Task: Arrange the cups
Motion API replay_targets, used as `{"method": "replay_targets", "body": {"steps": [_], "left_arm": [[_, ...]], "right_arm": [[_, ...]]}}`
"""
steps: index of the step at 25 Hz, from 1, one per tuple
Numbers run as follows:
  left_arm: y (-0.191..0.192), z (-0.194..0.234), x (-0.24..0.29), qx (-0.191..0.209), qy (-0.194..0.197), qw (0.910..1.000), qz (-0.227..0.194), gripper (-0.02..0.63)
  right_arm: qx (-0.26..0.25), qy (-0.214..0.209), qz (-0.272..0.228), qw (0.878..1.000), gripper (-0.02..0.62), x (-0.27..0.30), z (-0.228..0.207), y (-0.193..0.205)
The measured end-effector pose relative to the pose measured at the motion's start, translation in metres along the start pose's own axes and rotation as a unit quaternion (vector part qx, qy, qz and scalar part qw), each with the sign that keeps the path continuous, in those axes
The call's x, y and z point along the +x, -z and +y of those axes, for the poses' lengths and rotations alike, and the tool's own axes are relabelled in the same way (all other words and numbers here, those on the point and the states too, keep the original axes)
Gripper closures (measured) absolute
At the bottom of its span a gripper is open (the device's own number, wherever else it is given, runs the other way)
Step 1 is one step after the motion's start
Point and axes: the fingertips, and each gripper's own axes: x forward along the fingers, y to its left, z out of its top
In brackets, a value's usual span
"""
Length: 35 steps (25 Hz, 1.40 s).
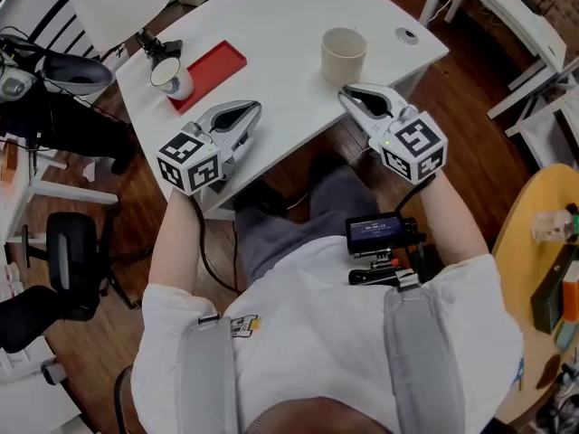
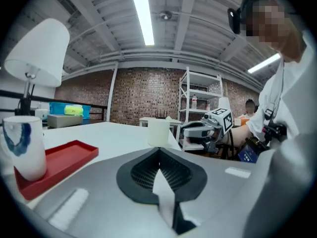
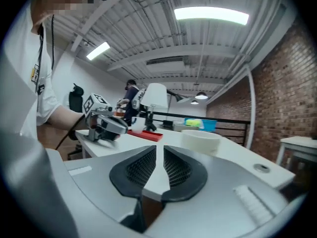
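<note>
Left gripper [image 1: 246, 108] fingers squeezed together, empty. Right gripper [image 1: 349, 93] fingers open just a crack, empty too. The plain cream cup [image 1: 344, 54] sits near it on the white desk [image 1: 271, 16]; the white-and-blue mug [image 1: 172, 77] is on the flat red tray [image 1: 220, 64].

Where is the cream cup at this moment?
In the head view the cream cup stands on the right part of the white table, just beyond the right gripper and left of a small round disc.

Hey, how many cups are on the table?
2. A white cup with a blue mark stands on the red tray at left; a plain cream cup stands on the bare table at right. None seems hidden.
</note>
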Motion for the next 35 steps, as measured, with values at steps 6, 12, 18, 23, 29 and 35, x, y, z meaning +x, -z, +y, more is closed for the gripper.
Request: {"method": "replay_targets", "body": {"steps": [6,12,18,23,29,35], "left_arm": [[0.004,0.009,0.001,-0.015,-0.002,0.9997,0.018,0.605],[0.006,0.013,0.002,-0.021,-0.001,0.9993,0.031,0.605],[0.005,0.013,0.004,-0.022,-0.011,0.9993,0.028,0.605],[0.004,0.016,0.003,-0.023,-0.026,0.9993,0.017,0.605],[0.001,0.018,-0.001,-0.022,-0.046,0.9987,0.001,0.605],[-0.002,0.018,-0.003,-0.021,-0.068,0.9974,-0.015,0.605]], "right_arm": [[0.024,0.058,0.031,0.998,0.289,-0.011,-0.068,0.009],[0.006,0.028,0.075,0.997,0.154,0.046,-0.075,0.010],[0.006,0.060,0.101,0.993,0.136,0.072,-0.087,0.015],[0.026,0.089,0.101,0.990,0.164,0.078,-0.085,0.013],[0.021,0.060,0.100,0.993,0.166,0.096,-0.057,0.007],[0.017,0.049,0.100,0.994,0.166,0.111,-0.024,0.003]]}}
